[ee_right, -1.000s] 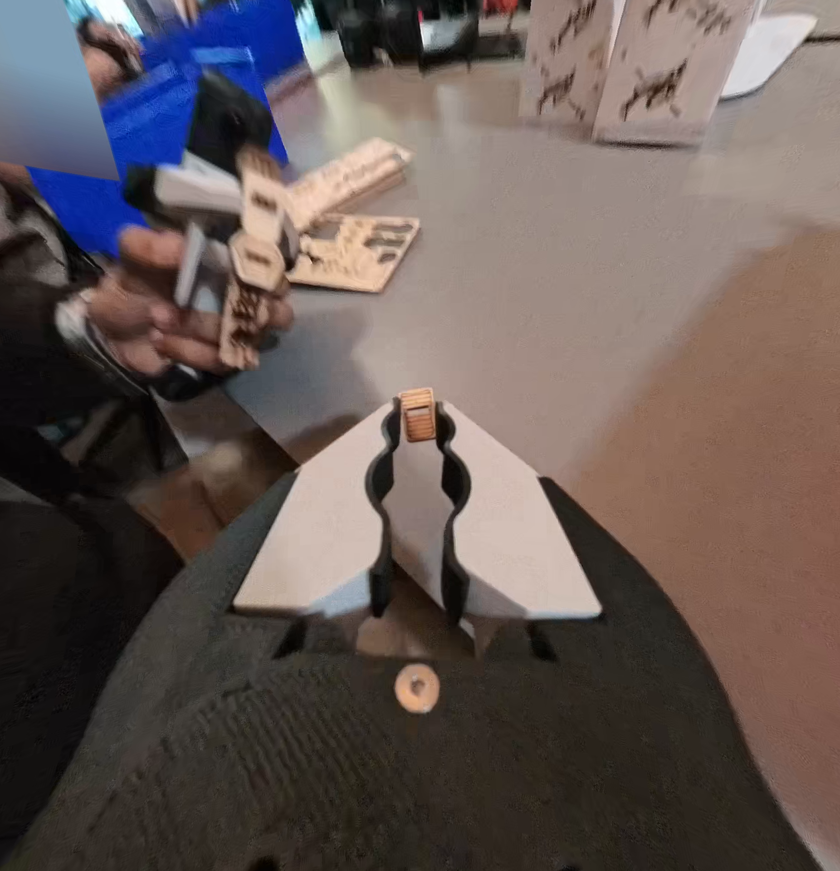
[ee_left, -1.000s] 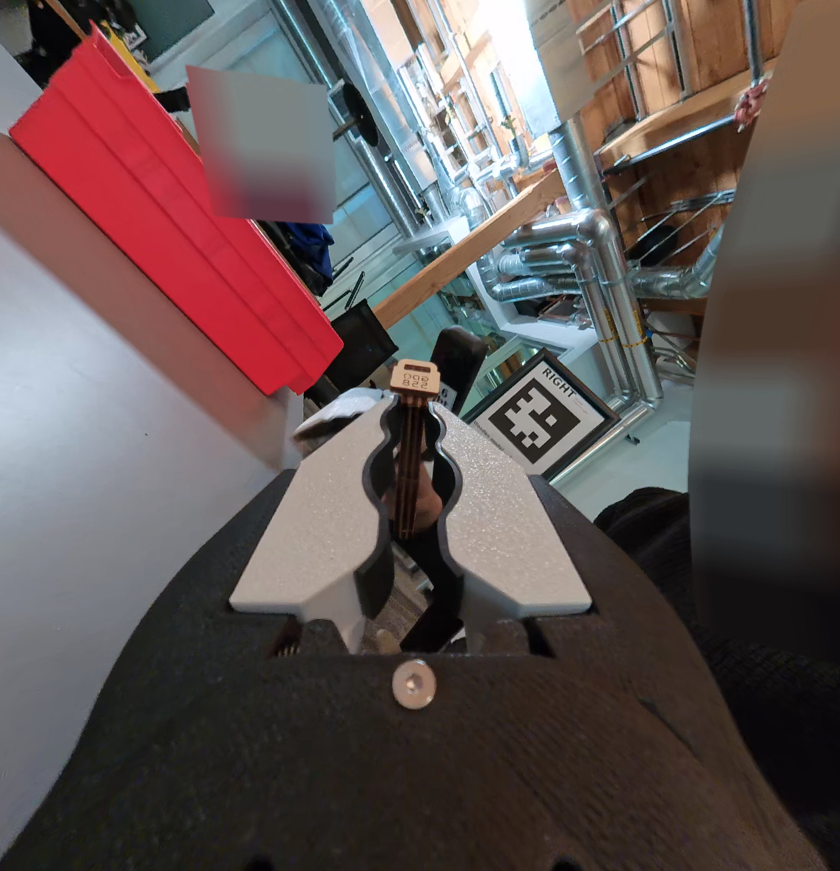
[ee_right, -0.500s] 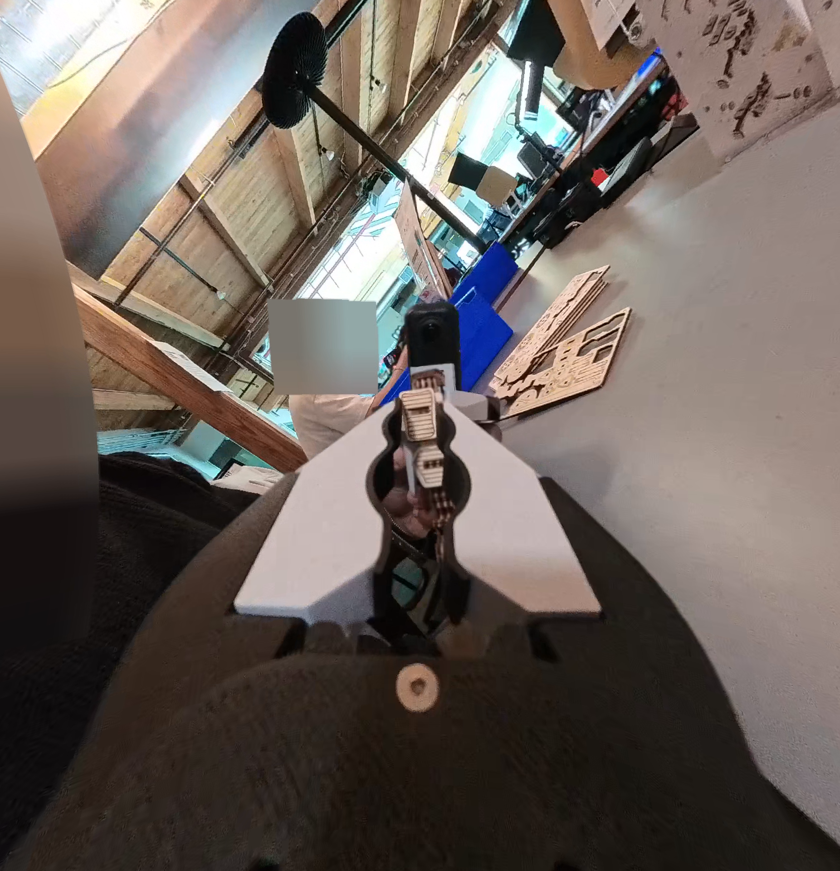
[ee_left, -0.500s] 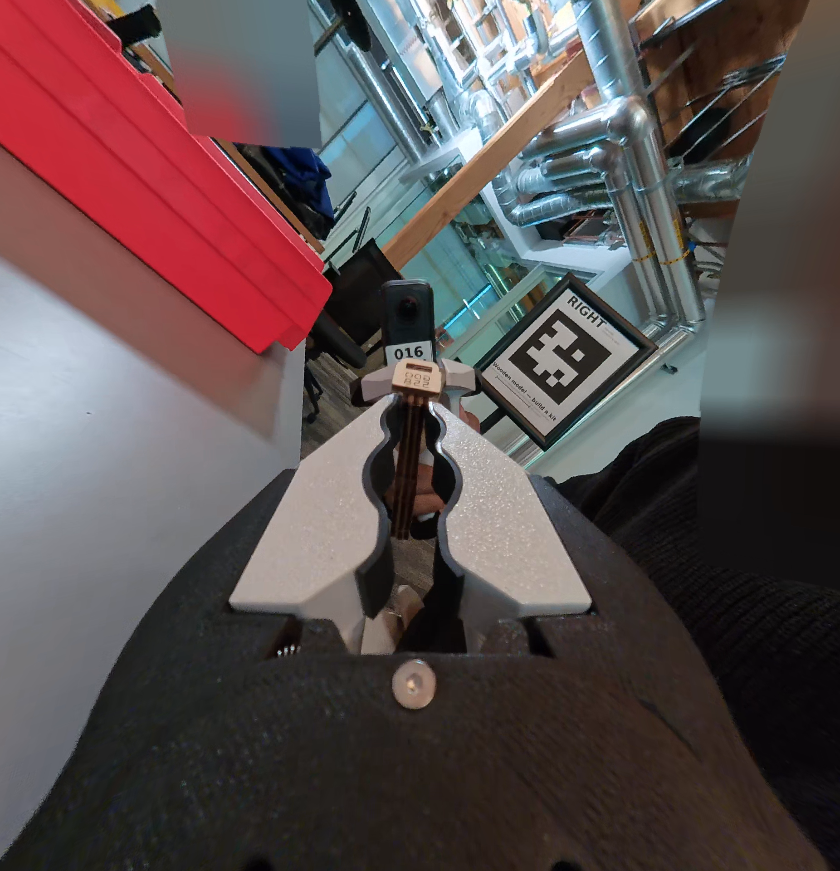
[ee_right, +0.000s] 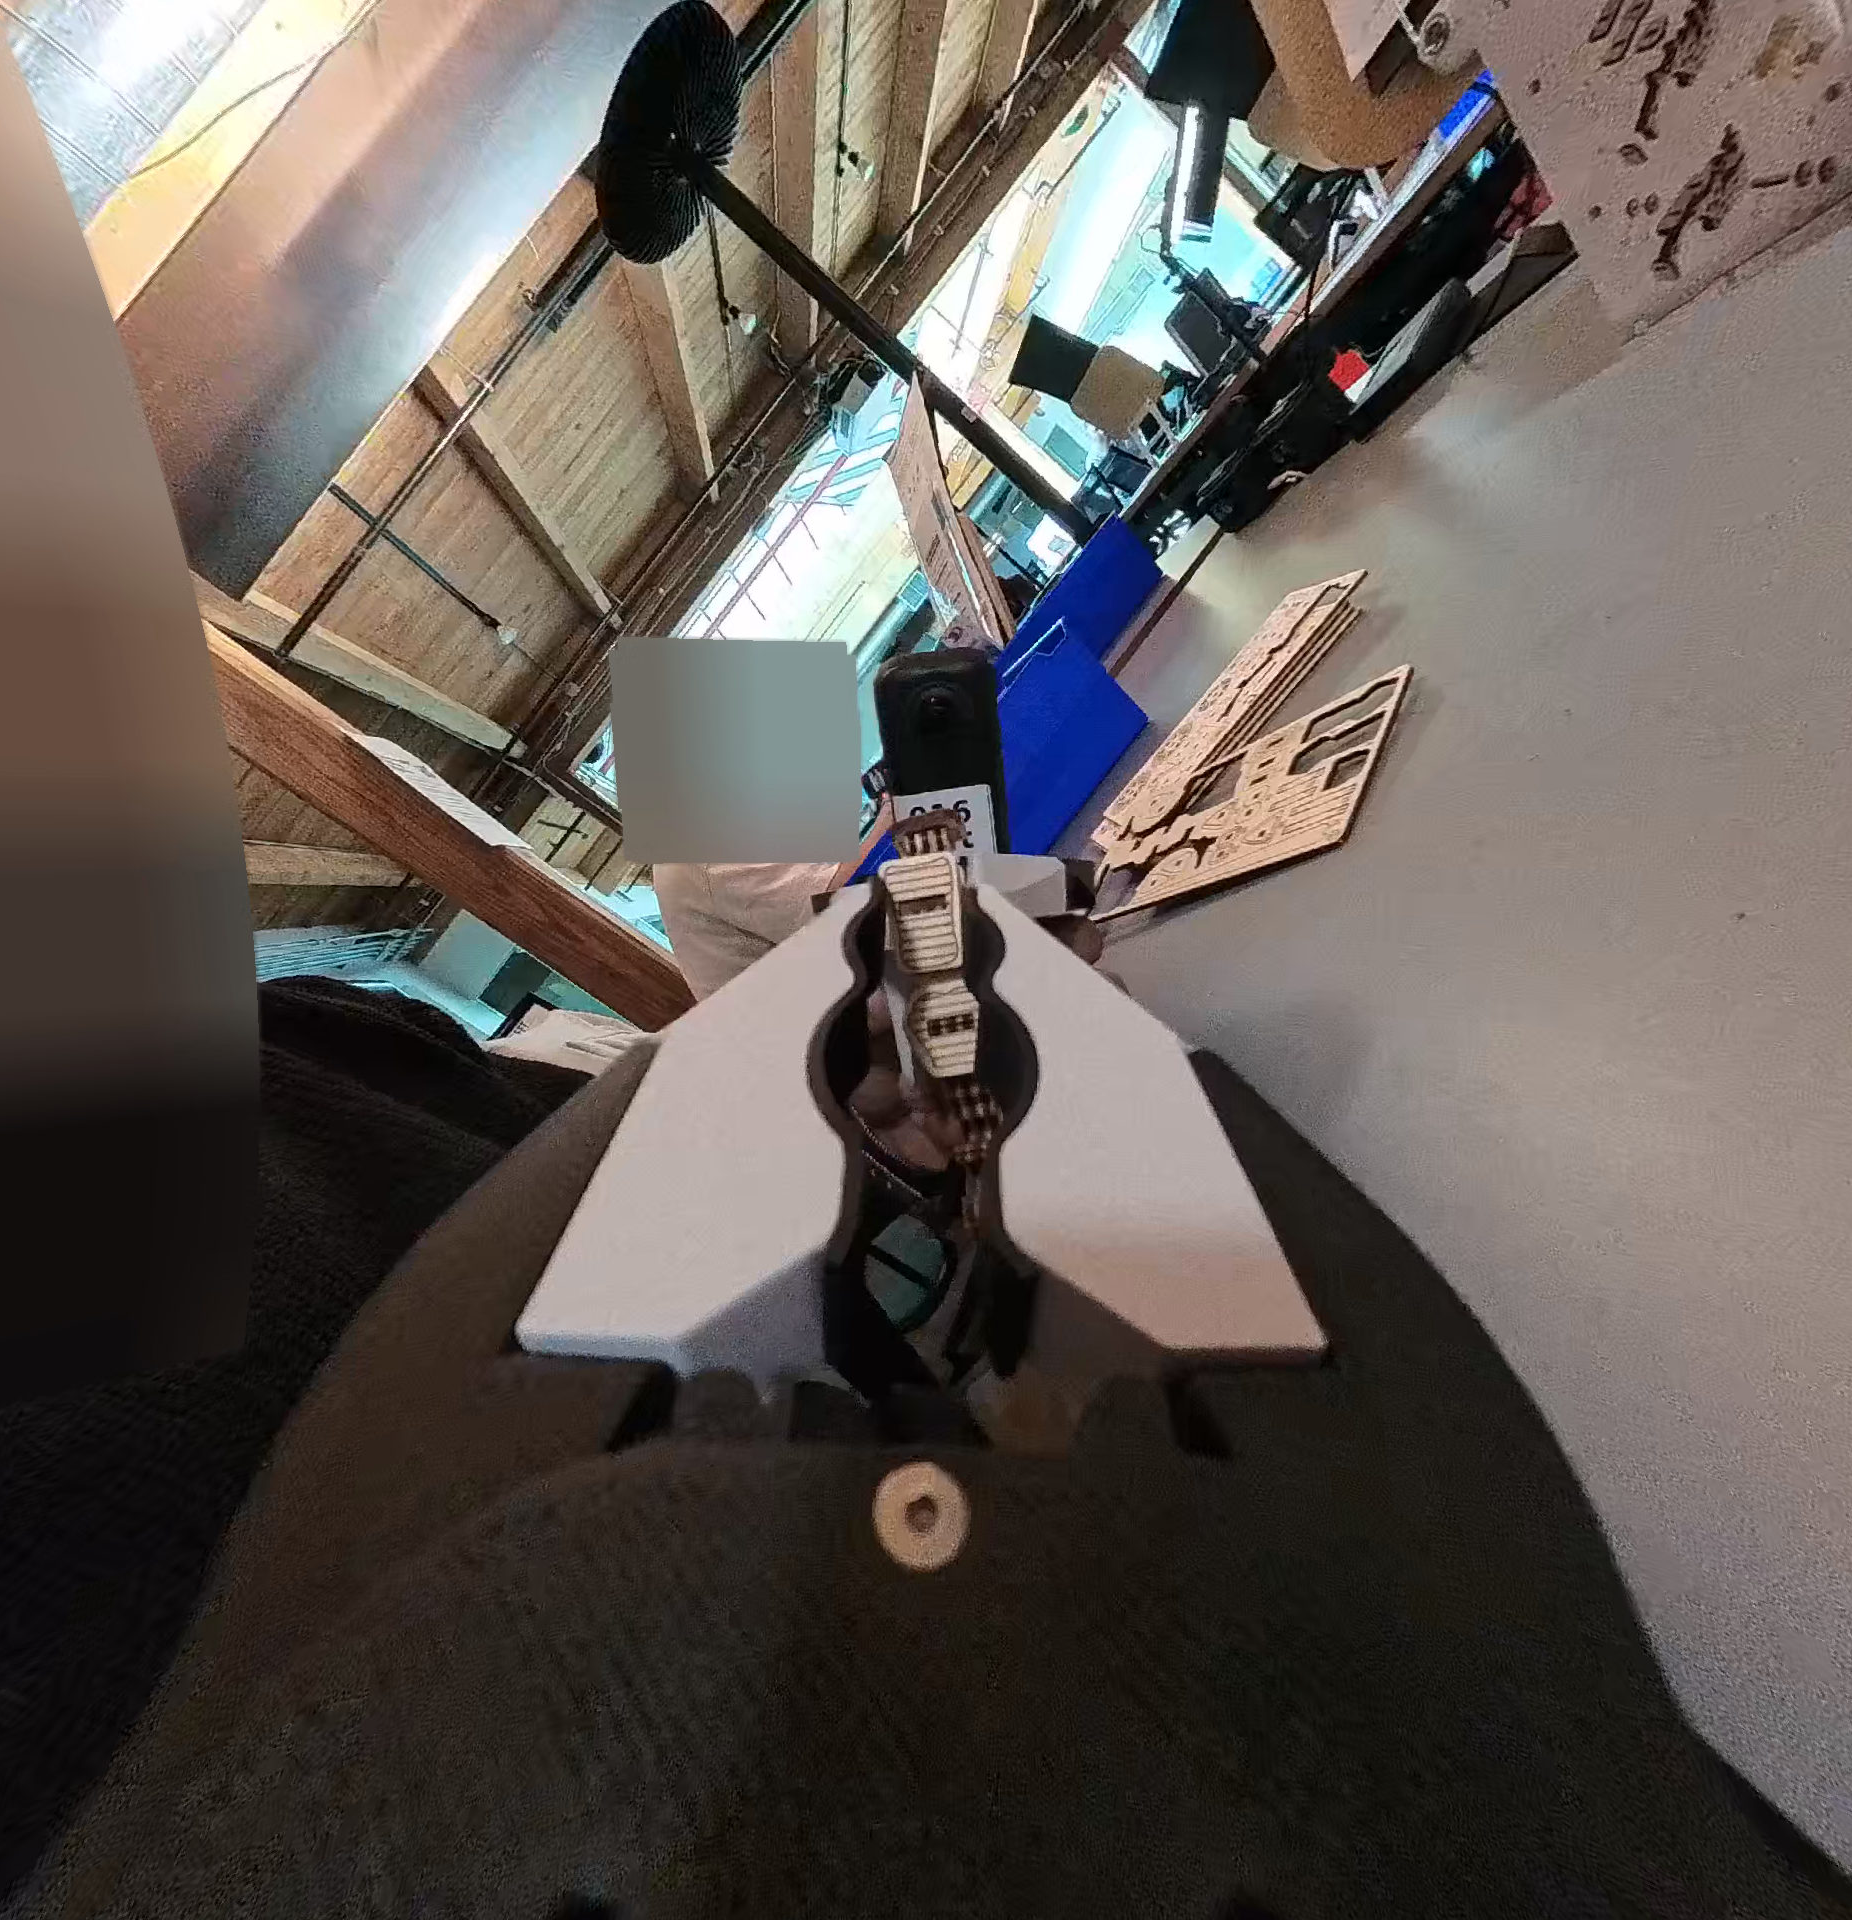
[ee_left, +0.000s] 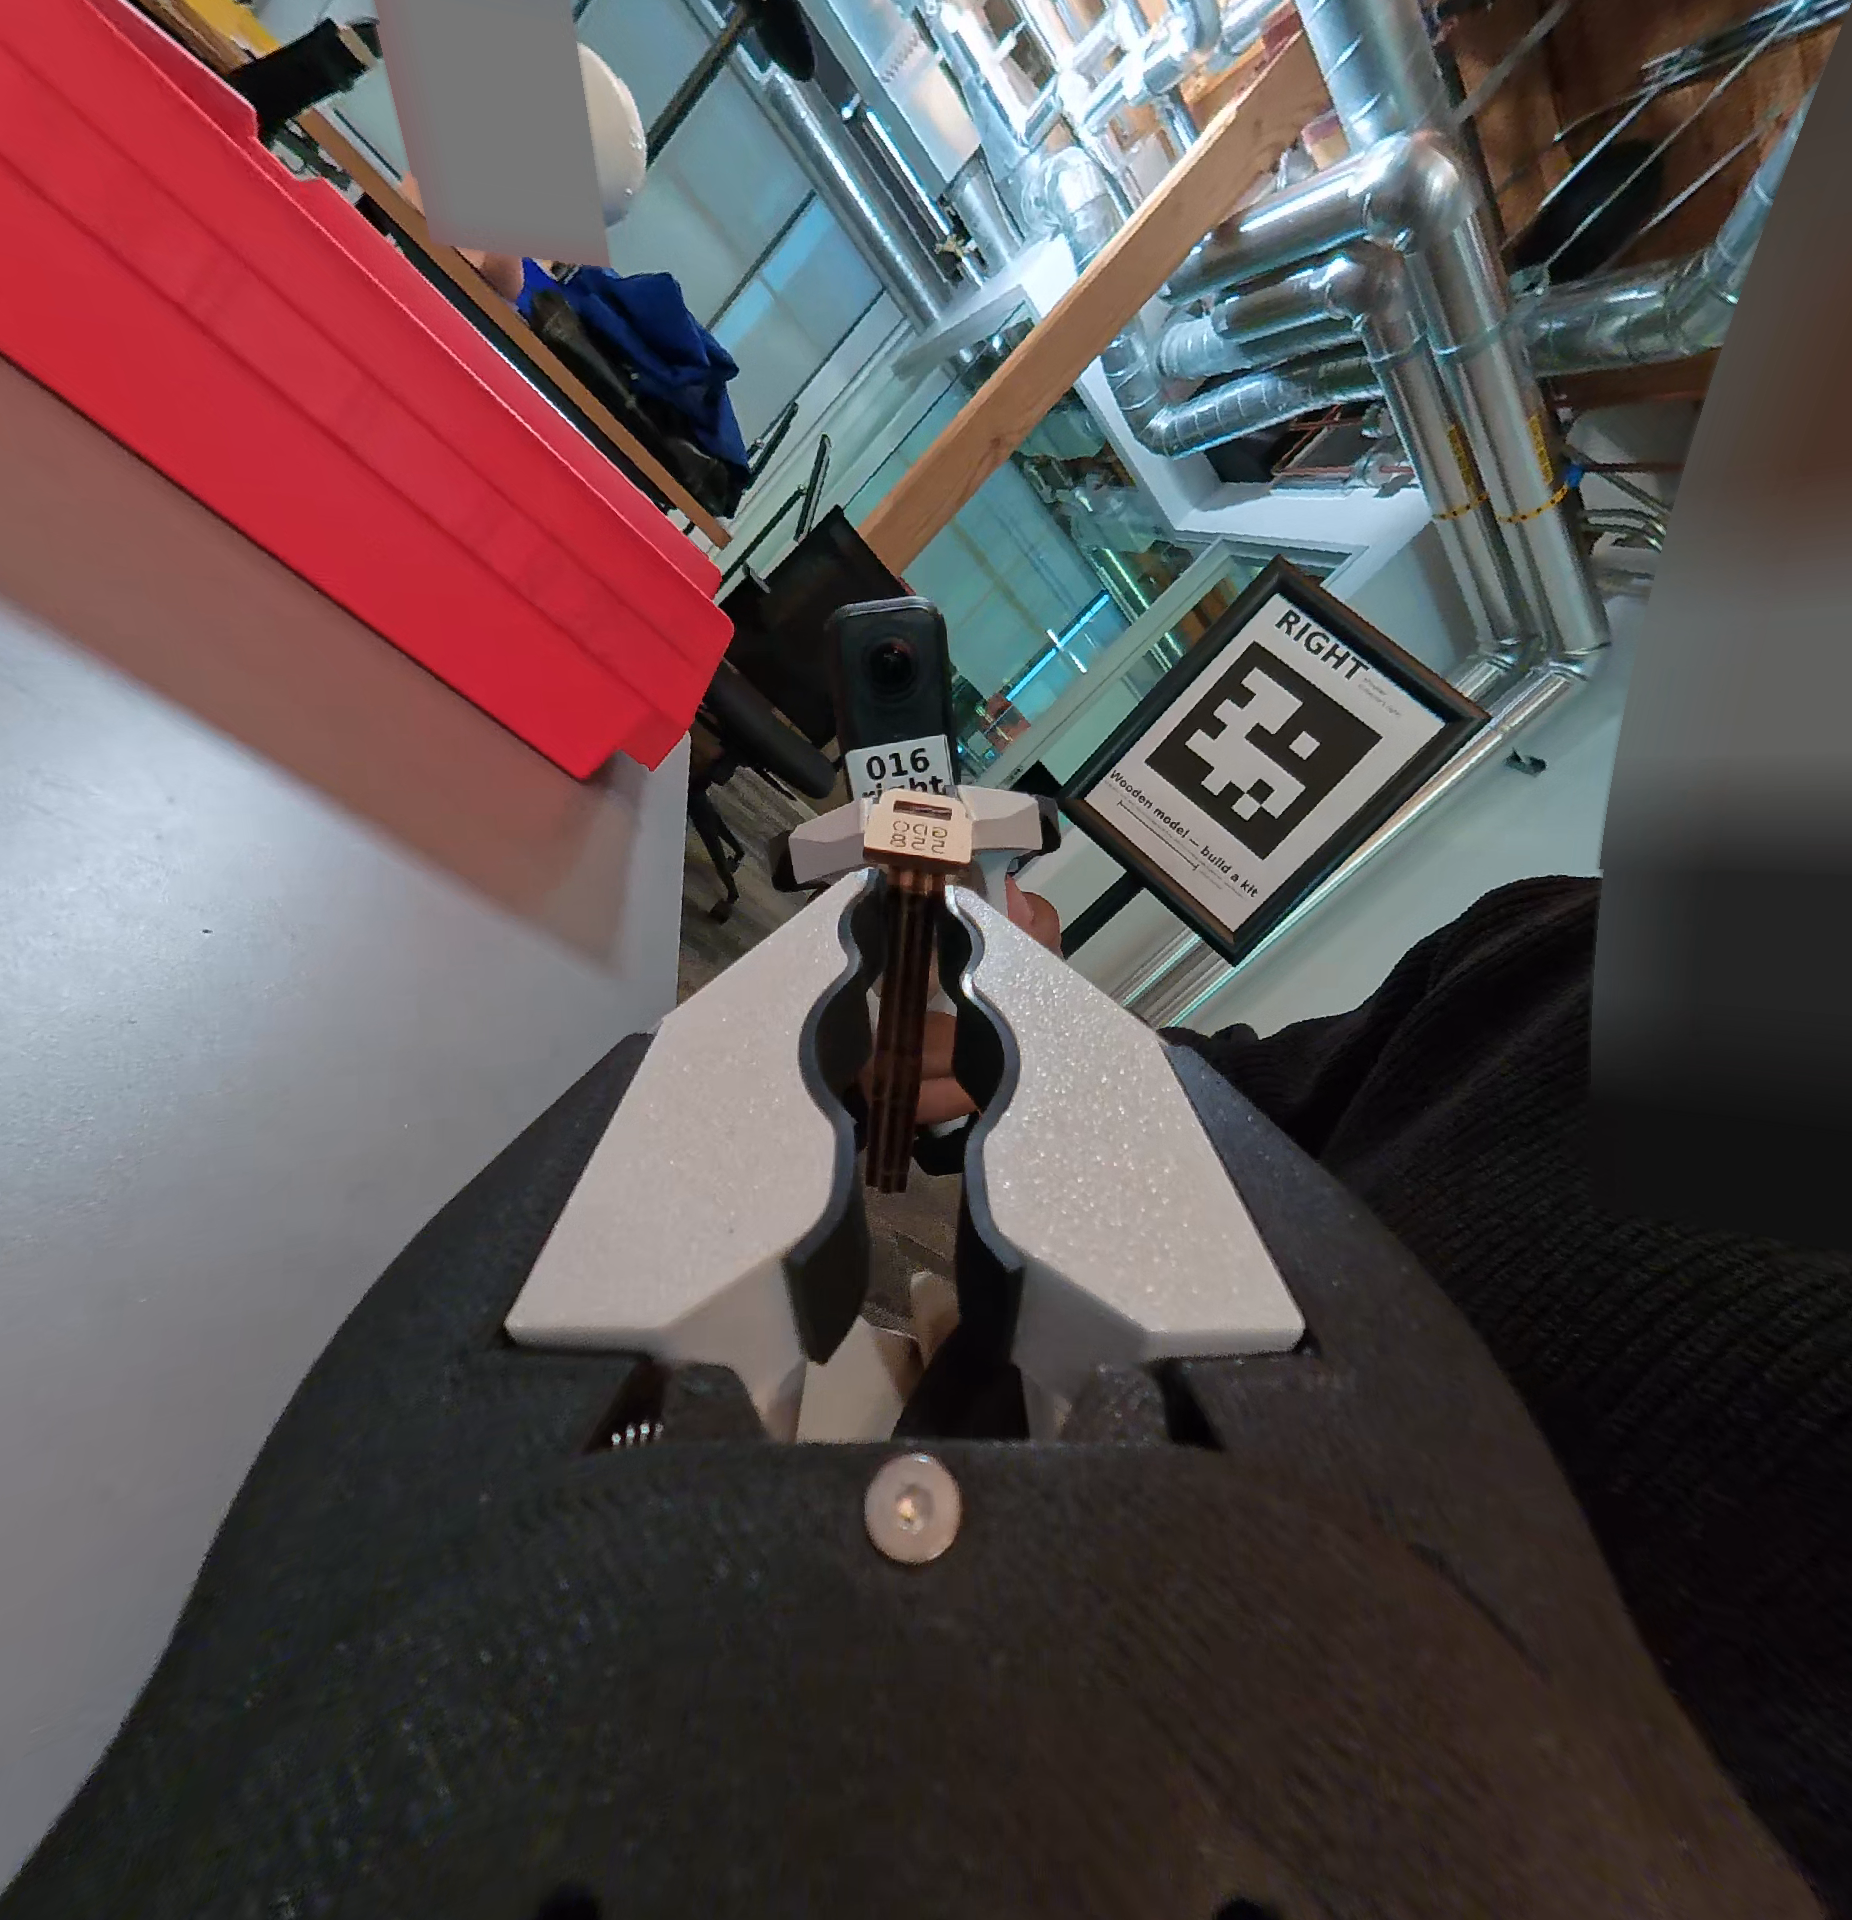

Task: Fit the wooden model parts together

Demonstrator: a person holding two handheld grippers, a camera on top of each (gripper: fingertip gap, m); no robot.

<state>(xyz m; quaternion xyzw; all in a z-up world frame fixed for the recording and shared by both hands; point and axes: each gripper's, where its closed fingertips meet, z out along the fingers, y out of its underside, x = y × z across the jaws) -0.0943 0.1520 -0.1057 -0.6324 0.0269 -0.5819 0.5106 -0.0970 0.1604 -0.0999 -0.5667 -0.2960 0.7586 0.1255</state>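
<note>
The red bin [ee_left: 309,374] is glowing bright against the pale grey worktop [ee_left: 226,1039]. The left tool [ee_left: 906,894] is showing speckled light-grey fingers [ee_left: 735,1164] on black housing. The wooden part [ee_right: 927,925] is wearing pale tan with dark engraved stripes; the blue panel [ee_right: 1067,717] is showing saturated blue.

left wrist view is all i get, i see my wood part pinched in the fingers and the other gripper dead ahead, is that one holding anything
Observer: Yes. The right gripper is shut on a small ribbed wooden piece at its tips.
Operator: how does it line up with mine
Observer: In the right wrist view, the wooden part held by the left gripper shows just past that piece, nearly in line. I cannot tell whether they touch.
Operator: any spare parts nearby
Observer: Flat wooden cut-out sheets lie stacked on the grey table, to the right of the grippers in that view.
</note>
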